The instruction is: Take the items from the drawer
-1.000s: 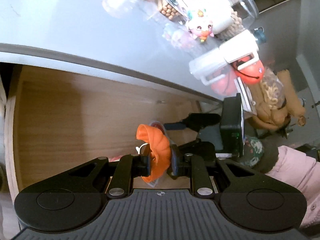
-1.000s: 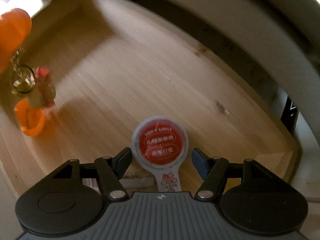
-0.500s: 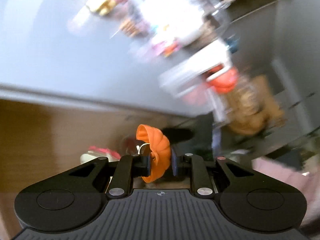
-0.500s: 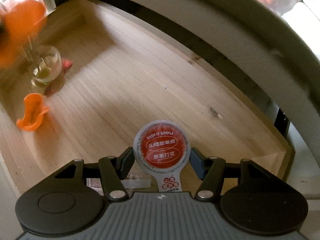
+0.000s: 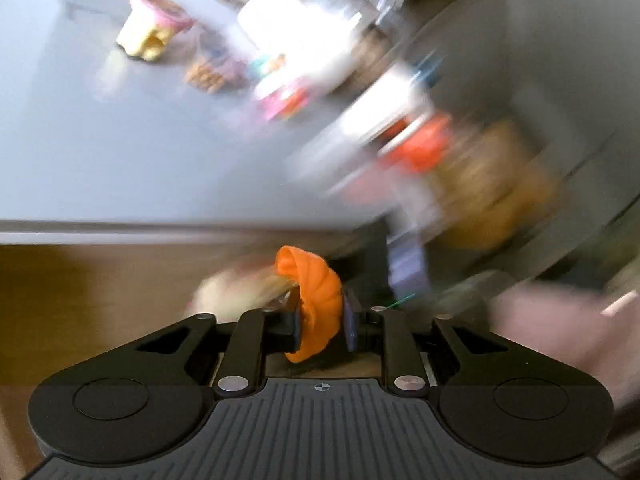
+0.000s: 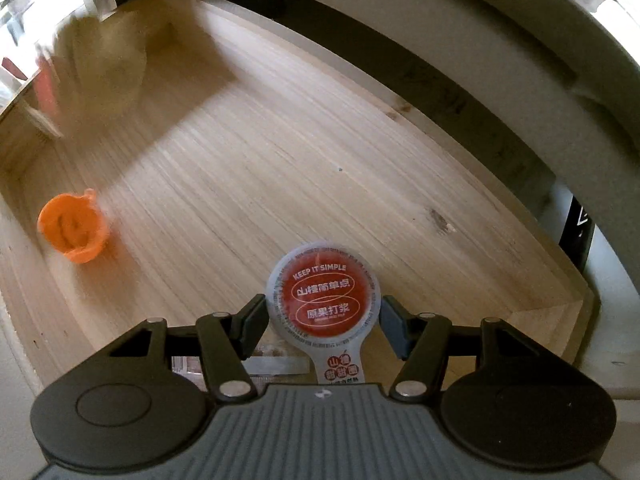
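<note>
My left gripper (image 5: pixel 322 322) is shut on a ribbed orange pumpkin-shaped piece (image 5: pixel 318 300), held above the wooden drawer (image 5: pixel 80 288) near the grey table top (image 5: pixel 120 152). A pale blurred thing (image 5: pixel 236 288) hangs just left of it. In the right wrist view, my right gripper (image 6: pixel 325 322) is shut on a round cup with a red foil lid (image 6: pixel 324 294) low inside the drawer (image 6: pixel 280 160). A small orange cup (image 6: pixel 74 228) lies on the drawer floor at the left. A blurred pale thing (image 6: pixel 96 52) hangs above the far left corner.
Several toys, jars and white containers (image 5: pixel 288 40) crowd the back of the table top. A pink-lidded cup (image 5: pixel 154 24) stands at its left. A flat clear sachet (image 6: pixel 240 364) lies under my right gripper. The table's edge (image 6: pixel 480 60) overhangs the drawer.
My left gripper has risen out of the drawer with the orange piece, and the thing hanging from it has left the drawer floor. My right fingers have closed onto the red-lidded cup.
</note>
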Motion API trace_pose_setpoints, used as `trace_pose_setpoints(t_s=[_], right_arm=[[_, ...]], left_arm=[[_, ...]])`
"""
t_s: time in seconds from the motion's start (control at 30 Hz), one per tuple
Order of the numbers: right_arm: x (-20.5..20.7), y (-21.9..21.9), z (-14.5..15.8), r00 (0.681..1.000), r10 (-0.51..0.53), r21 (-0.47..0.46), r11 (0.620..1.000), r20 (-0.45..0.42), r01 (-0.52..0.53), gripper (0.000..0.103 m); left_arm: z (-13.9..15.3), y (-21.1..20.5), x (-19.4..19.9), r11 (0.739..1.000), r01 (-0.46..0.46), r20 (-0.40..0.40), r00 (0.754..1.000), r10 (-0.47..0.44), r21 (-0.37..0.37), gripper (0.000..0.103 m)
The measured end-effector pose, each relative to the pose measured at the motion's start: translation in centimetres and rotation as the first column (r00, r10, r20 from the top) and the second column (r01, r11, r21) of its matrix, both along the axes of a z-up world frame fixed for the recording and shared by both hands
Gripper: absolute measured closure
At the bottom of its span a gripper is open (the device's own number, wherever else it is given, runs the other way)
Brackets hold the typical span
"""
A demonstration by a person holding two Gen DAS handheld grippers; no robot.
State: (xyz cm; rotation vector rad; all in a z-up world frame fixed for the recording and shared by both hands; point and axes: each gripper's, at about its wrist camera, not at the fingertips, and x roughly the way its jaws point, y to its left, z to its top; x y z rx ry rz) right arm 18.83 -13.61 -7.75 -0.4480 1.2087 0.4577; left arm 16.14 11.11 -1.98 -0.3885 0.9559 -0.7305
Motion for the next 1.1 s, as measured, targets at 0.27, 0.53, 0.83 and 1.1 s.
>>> trace_pose_setpoints(t_s=[0.27,0.53,0.83,1.1], right_arm=[[0.1,-0.3,0.2,1.000,-0.005,0.001,1.000,0.021,0.005,0.042],[0.0,-0.2,0.4,1.000,0.011,0.019,1.000,0.011,-0.011,0.042],[-2.2,2.6,2.9,0.976,0.210,0.087,0.973,0.062,-0.215,0.041],[-0.6,3.5,2.1,0.977,0.211,0.050,0.976,0.037,-0.213,0.039]], left_arm=[[-1.8,2.1,1.0,0.987,-0.147,-0.132,0.982,0.137,-0.070,0.091],[-1.1,2.0,1.6,0.972,-0.165,-0.096,0.984,0.150,-0.170,0.091],[-2.0,2.6,1.2,0.973,-0.218,-0.117,0.967,0.226,0.077,0.091],[-2.5,3.4,1.0,0.963,-0.233,-0.130,0.959,0.250,0.136,0.091]])
